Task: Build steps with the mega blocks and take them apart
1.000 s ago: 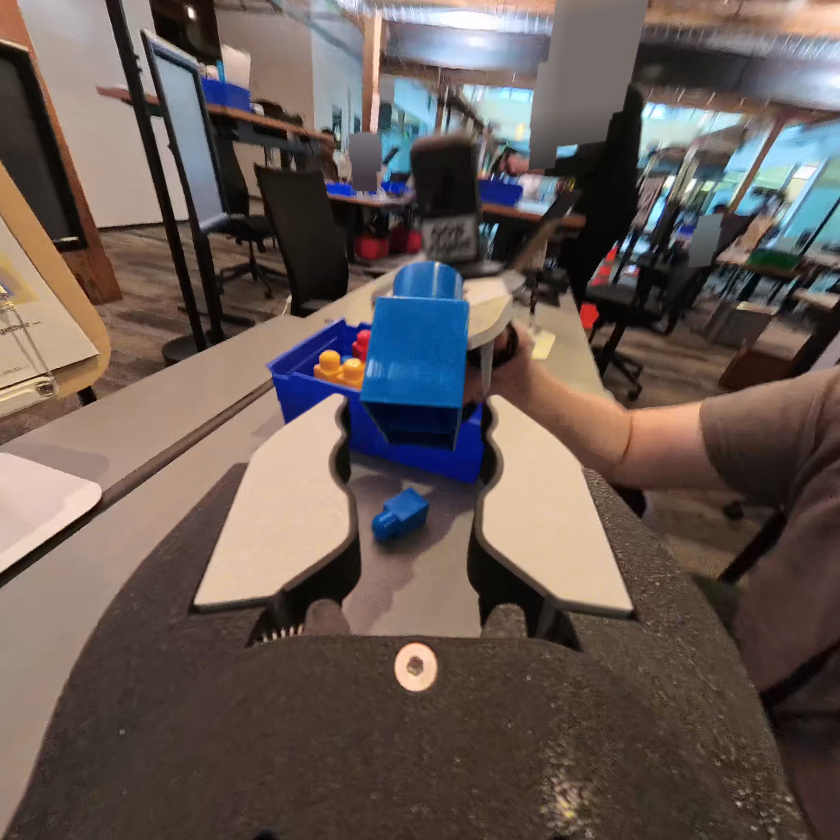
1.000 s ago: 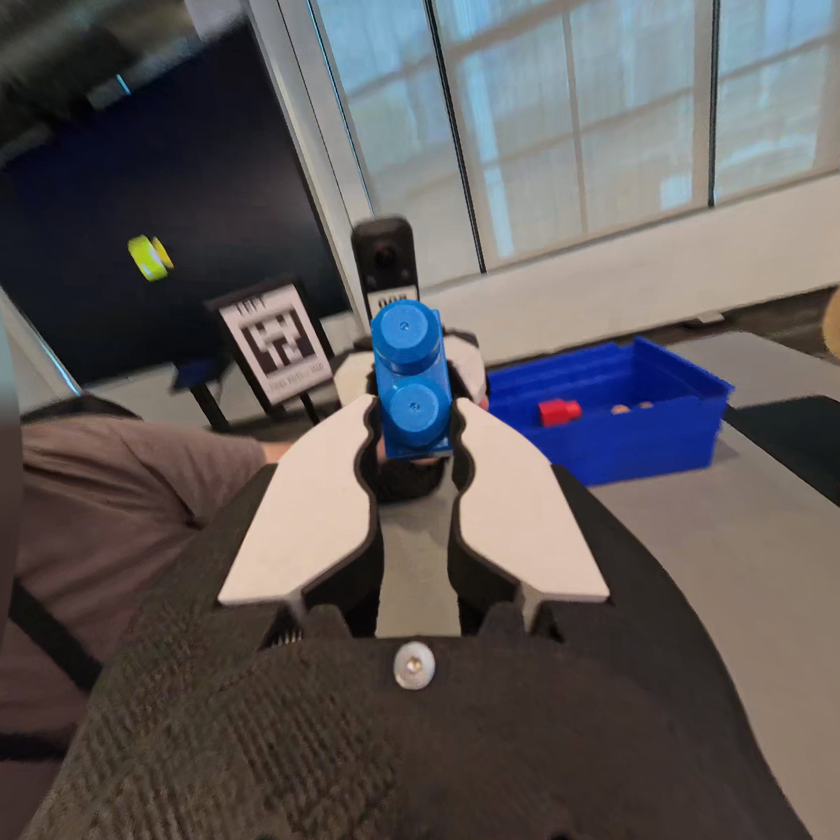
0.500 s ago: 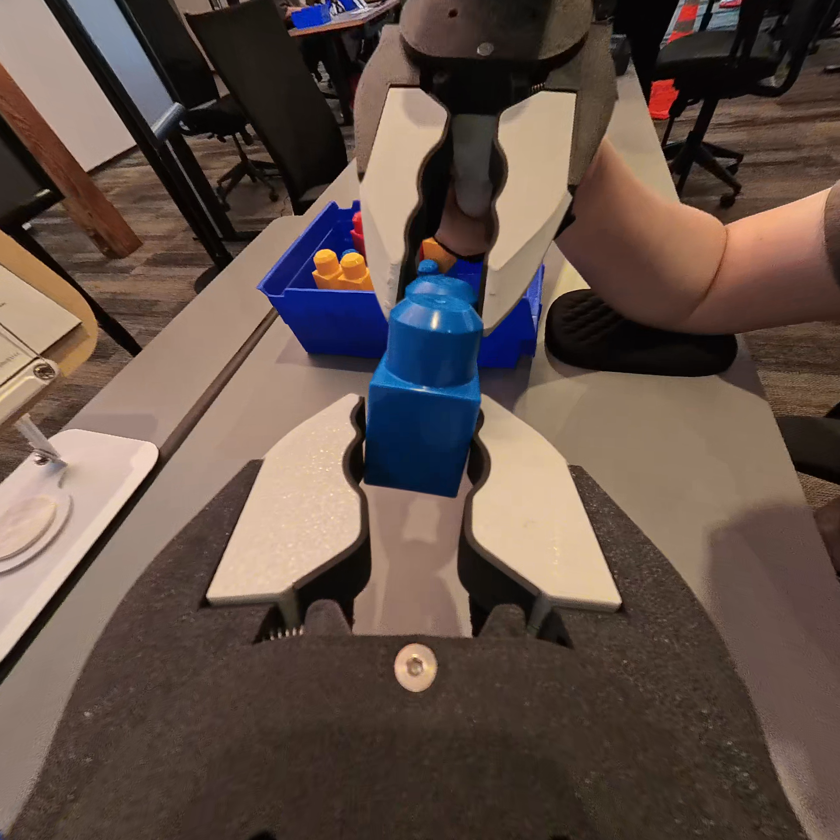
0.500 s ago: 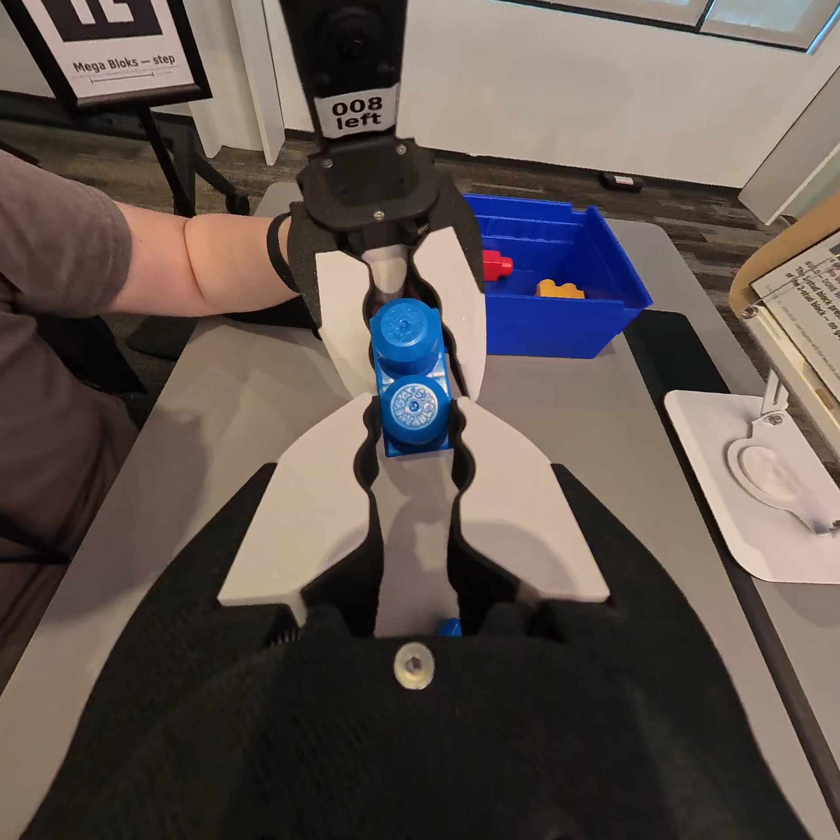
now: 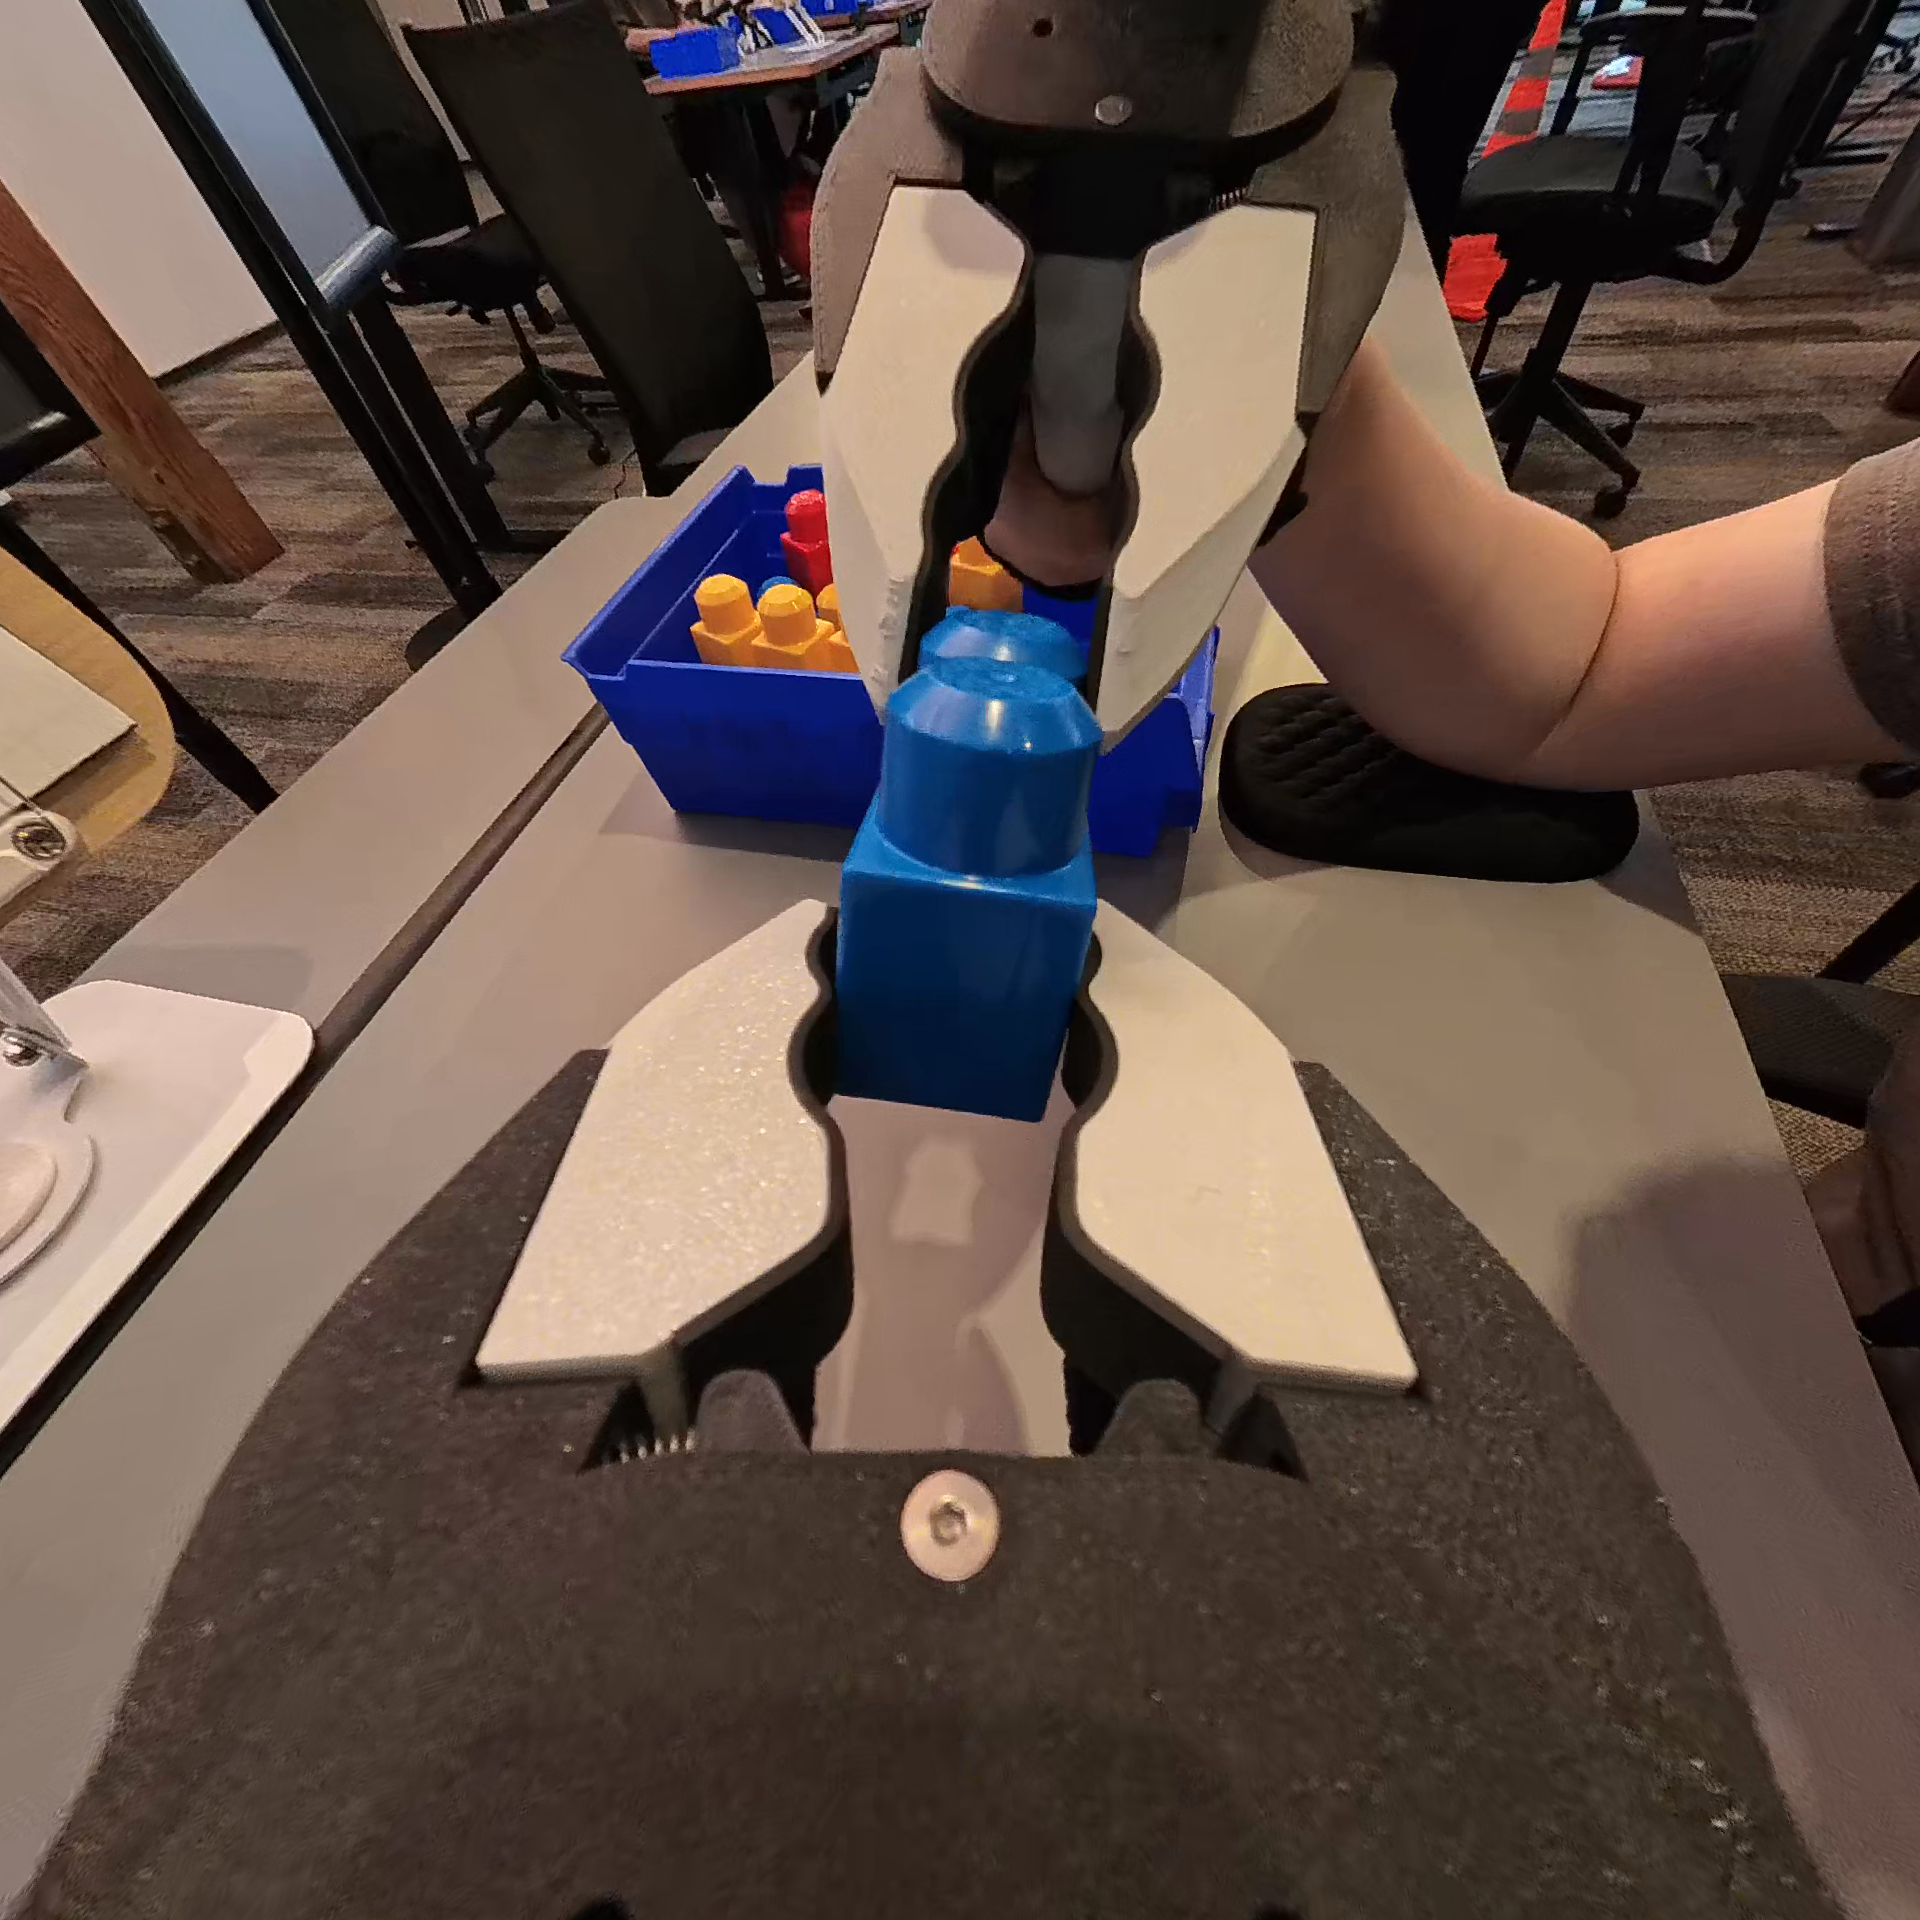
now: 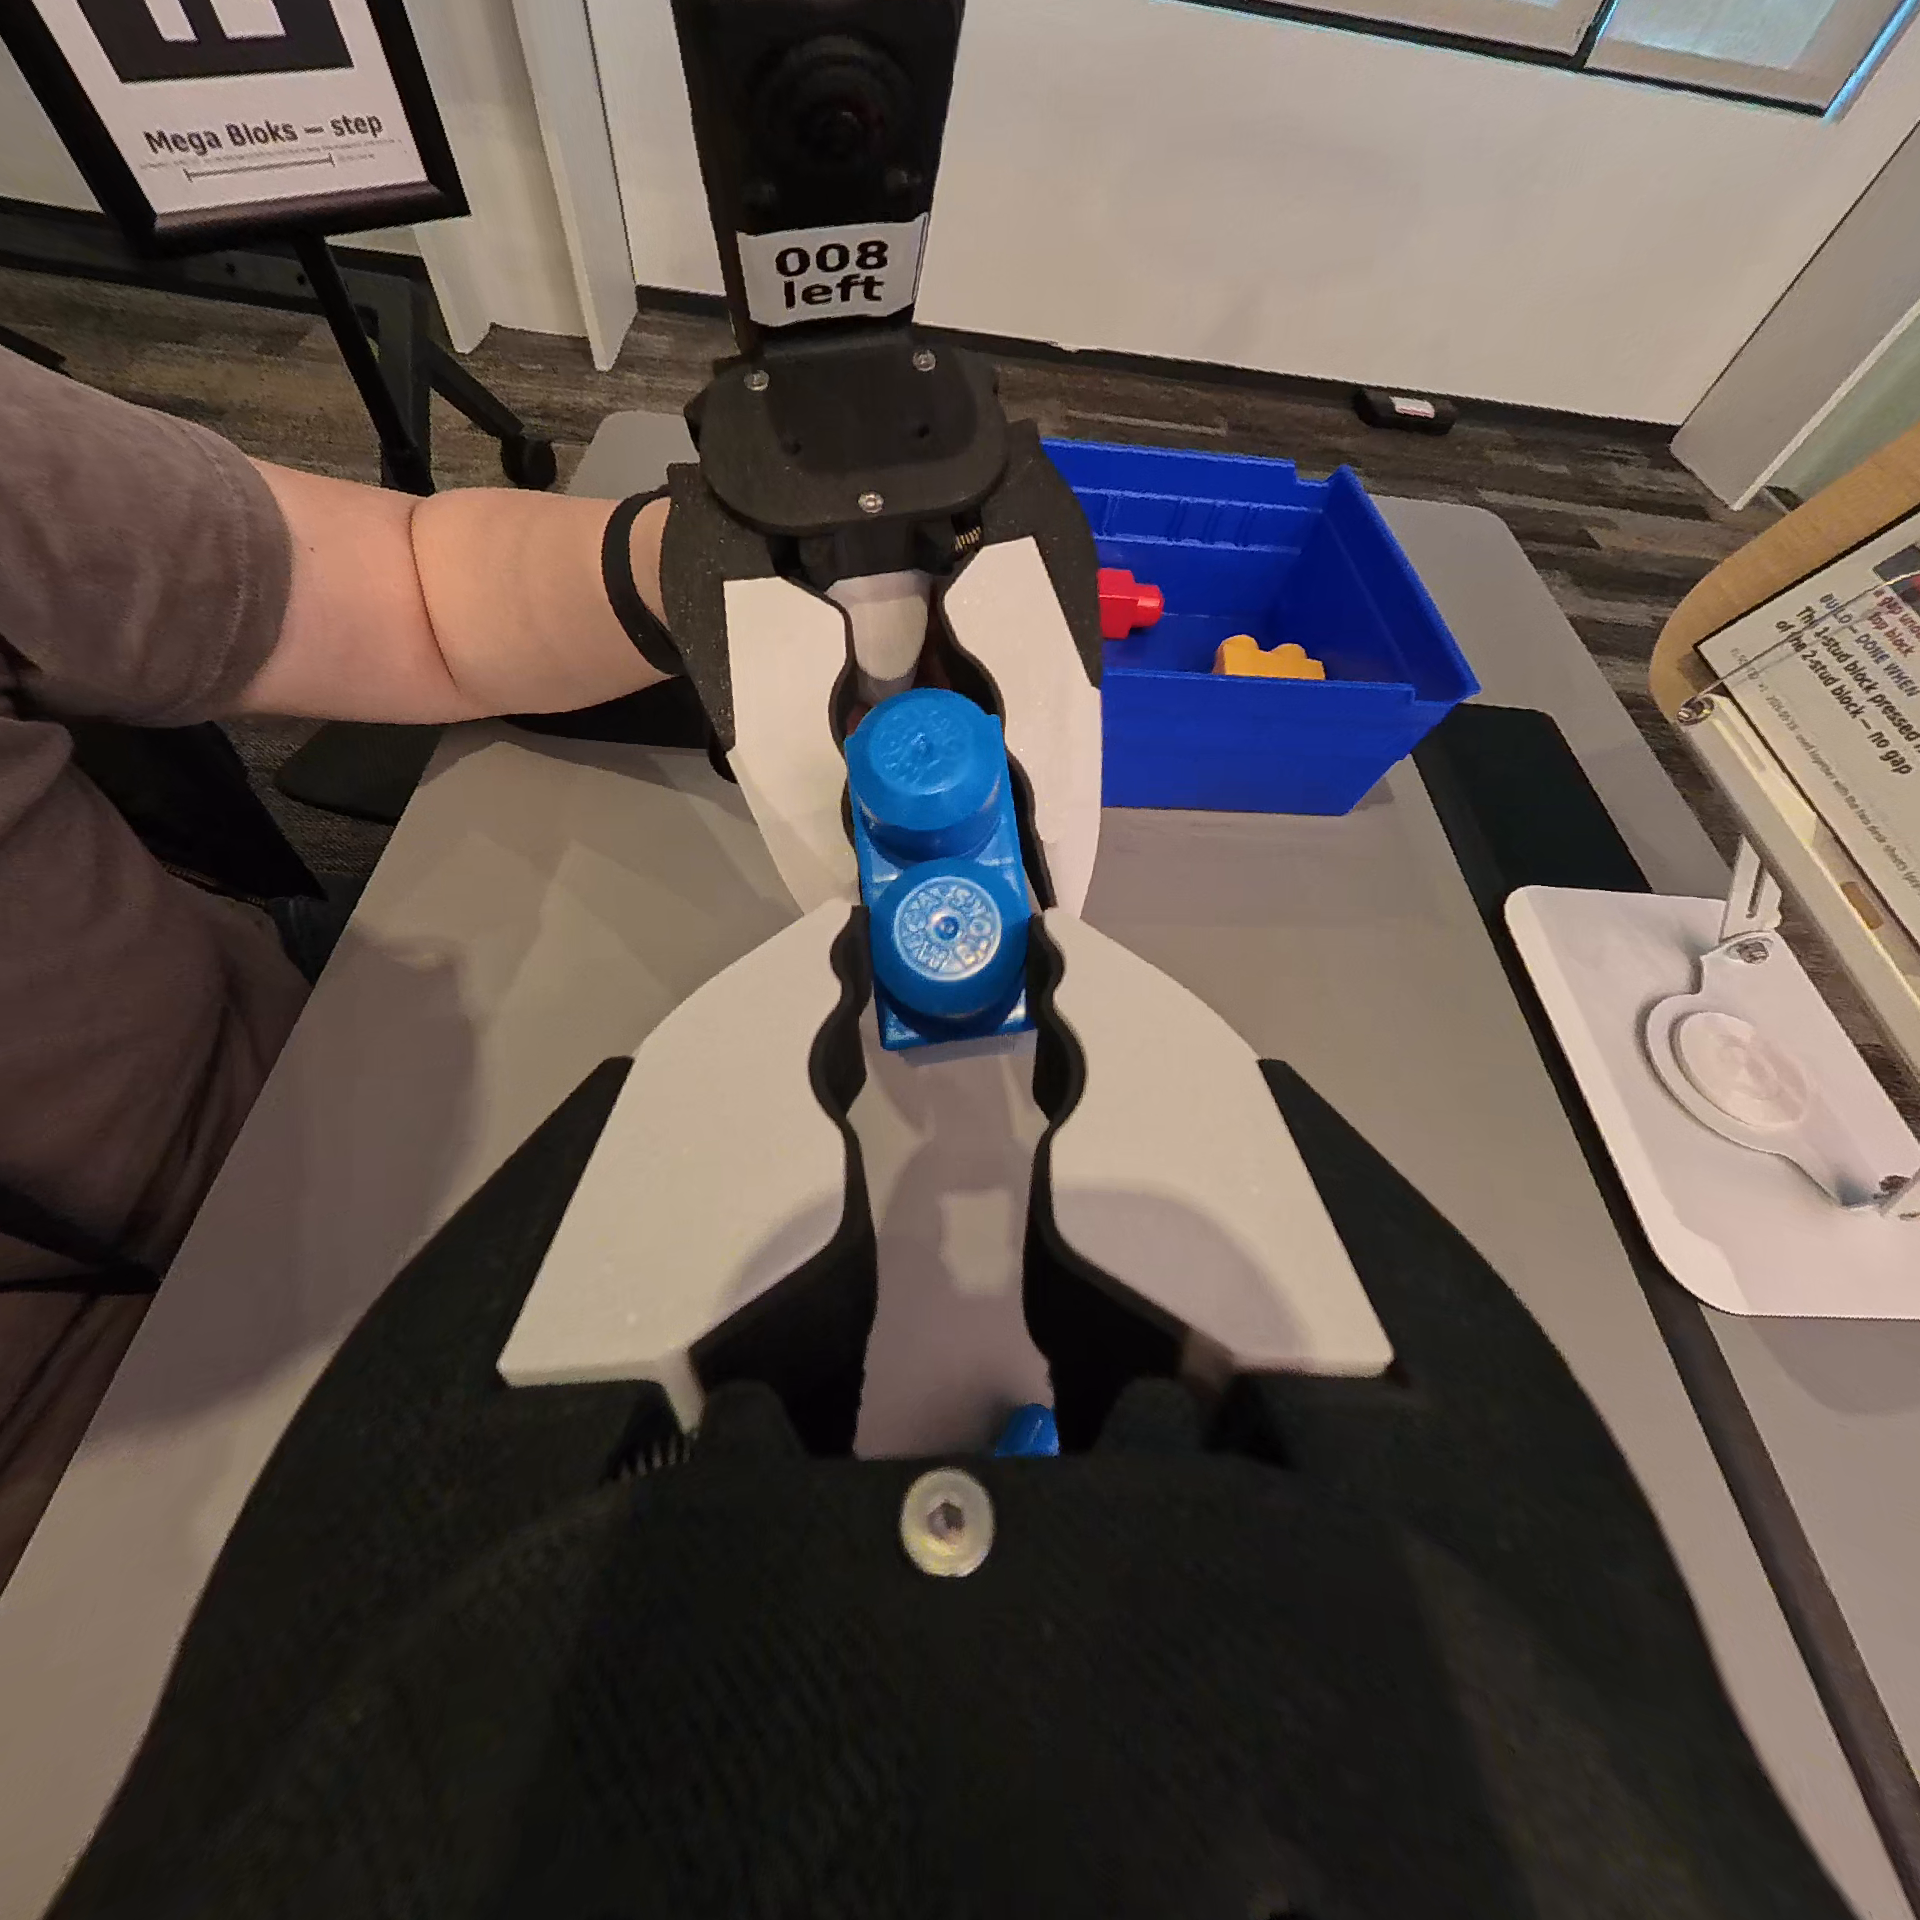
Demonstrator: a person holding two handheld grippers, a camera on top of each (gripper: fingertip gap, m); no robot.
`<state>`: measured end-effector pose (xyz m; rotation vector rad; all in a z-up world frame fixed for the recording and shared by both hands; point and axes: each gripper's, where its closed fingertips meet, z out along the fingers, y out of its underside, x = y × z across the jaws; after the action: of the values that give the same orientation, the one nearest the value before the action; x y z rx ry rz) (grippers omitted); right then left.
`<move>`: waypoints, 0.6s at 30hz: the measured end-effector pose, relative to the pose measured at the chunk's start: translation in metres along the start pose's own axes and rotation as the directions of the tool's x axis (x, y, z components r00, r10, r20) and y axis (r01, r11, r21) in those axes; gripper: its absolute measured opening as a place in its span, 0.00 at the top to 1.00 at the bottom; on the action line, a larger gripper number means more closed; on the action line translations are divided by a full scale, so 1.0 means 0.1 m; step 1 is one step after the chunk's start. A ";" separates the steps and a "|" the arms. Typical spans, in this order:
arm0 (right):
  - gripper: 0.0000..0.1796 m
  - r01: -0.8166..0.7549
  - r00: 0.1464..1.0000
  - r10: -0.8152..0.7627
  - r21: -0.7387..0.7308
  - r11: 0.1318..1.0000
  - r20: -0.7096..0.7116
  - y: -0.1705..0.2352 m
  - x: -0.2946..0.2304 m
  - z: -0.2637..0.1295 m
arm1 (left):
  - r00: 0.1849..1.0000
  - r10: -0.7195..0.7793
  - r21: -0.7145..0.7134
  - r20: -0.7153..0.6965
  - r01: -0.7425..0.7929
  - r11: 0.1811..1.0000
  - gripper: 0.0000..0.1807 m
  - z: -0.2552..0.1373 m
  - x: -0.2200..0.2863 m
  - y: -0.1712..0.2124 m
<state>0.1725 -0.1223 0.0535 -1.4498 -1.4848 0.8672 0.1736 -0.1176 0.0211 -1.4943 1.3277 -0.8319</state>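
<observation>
Both grippers have come down from mid-air to the grey table [image 5: 1455, 1091]; in the left wrist view the left gripper [image 5: 961, 977] clenches the near end of the two-stud blue block [image 5: 966, 966], whose long axis runs straight ahead to the right gripper [image 5: 997, 665] opposite. Behind, a blue bin [image 5: 748, 727] holds orange and red blocks. In the right wrist view the right gripper [image 6: 940, 971] grips the block's near stud end, and a small blue piece [image 6: 1023, 1429] lies beneath.

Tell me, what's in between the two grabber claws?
A blue two-stud block sits between them. The left gripper closes on its far end and the right gripper on its near end, standing on the grey table. The right wrist view shows it best.
</observation>
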 end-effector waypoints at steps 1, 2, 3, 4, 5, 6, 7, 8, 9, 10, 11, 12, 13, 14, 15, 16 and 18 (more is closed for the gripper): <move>0.84 -0.004 1.000 0.004 0.005 1.000 0.004 0.00 0.00 0.00 | 1.000 -0.008 -0.019 -0.012 0.008 1.000 0.78 0.01 0.02 0.03; 0.84 -0.006 1.000 0.006 0.008 1.000 0.007 0.00 0.00 0.00 | 1.000 -0.014 -0.033 -0.017 0.013 0.999 0.78 0.02 0.02 0.05; 0.84 -0.007 1.000 0.007 0.004 1.000 0.006 0.00 0.00 -0.01 | 1.000 -0.013 -0.033 -0.014 0.012 0.999 0.78 0.03 0.02 0.05; 0.84 -0.004 1.000 0.004 -0.004 1.000 0.003 0.01 0.00 -0.01 | 1.000 -0.011 -0.024 -0.009 0.011 1.000 0.78 0.04 0.02 0.05; 0.84 0.000 1.000 0.000 -0.009 1.000 0.000 0.02 0.00 -0.01 | 1.000 -0.012 -0.010 -0.006 0.012 1.000 0.78 0.04 0.01 0.04; 0.84 0.002 1.000 -0.002 -0.010 1.000 -0.002 0.02 0.00 -0.01 | 1.000 -0.014 -0.002 -0.010 0.014 1.000 0.78 0.04 0.01 0.03; 0.84 0.003 1.000 -0.003 -0.009 1.000 -0.003 0.01 0.00 -0.02 | 1.000 -0.018 0.001 -0.016 0.018 1.000 0.77 0.03 0.02 0.02; 0.84 0.002 1.000 -0.002 -0.009 1.000 -0.002 0.01 0.00 -0.02 | 1.000 -0.022 0.007 -0.021 0.023 1.000 0.77 0.03 0.02 0.02; 0.84 0.001 1.000 -0.001 -0.010 1.000 -0.001 0.02 0.00 -0.02 | 0.999 -0.028 0.013 -0.023 0.028 1.000 0.77 0.02 0.02 0.01; 0.84 0.001 1.000 -0.001 -0.011 1.000 -0.001 0.02 0.00 -0.02 | 0.999 -0.034 0.018 -0.025 0.034 0.999 0.78 0.01 0.02 0.00; 0.84 0.002 1.000 -0.002 -0.014 1.000 -0.004 0.03 0.01 -0.03 | 0.999 -0.039 0.024 -0.029 0.040 0.999 0.78 0.00 0.02 -0.01; 0.84 0.003 1.000 -0.003 -0.017 1.000 -0.007 0.03 0.02 -0.03 | 0.999 -0.045 0.032 -0.030 0.046 0.998 0.78 -0.01 0.01 -0.02; 0.84 0.003 1.000 -0.003 -0.016 1.000 -0.009 0.03 0.02 -0.04 | 0.998 -0.053 0.041 -0.032 0.054 0.998 0.78 -0.02 0.01 -0.04; 0.84 0.000 1.000 0.000 -0.010 1.000 -0.008 0.02 0.02 -0.04 | 0.998 -0.057 0.046 -0.039 0.059 0.997 0.78 -0.02 0.01 -0.04; 0.84 -0.005 1.000 0.005 -0.004 1.000 -0.005 0.02 0.02 -0.04 | 0.998 -0.053 0.038 -0.043 0.054 0.998 0.79 -0.02 0.02 -0.03; 0.84 -0.006 1.000 0.006 -0.005 1.000 -0.003 0.02 0.02 -0.03 | 0.998 -0.046 0.024 -0.040 0.047 0.999 0.79 -0.01 0.02 -0.01; 0.84 -0.001 1.000 0.001 -0.013 1.000 -0.006 0.04 0.02 -0.02 | 0.999 -0.037 0.009 -0.028 0.037 0.999 0.79 0.01 0.02 0.02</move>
<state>0.1763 -0.1200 0.0511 -1.4621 -1.4882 0.8548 0.1740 -0.1188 0.0186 -1.5086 1.3182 -0.8841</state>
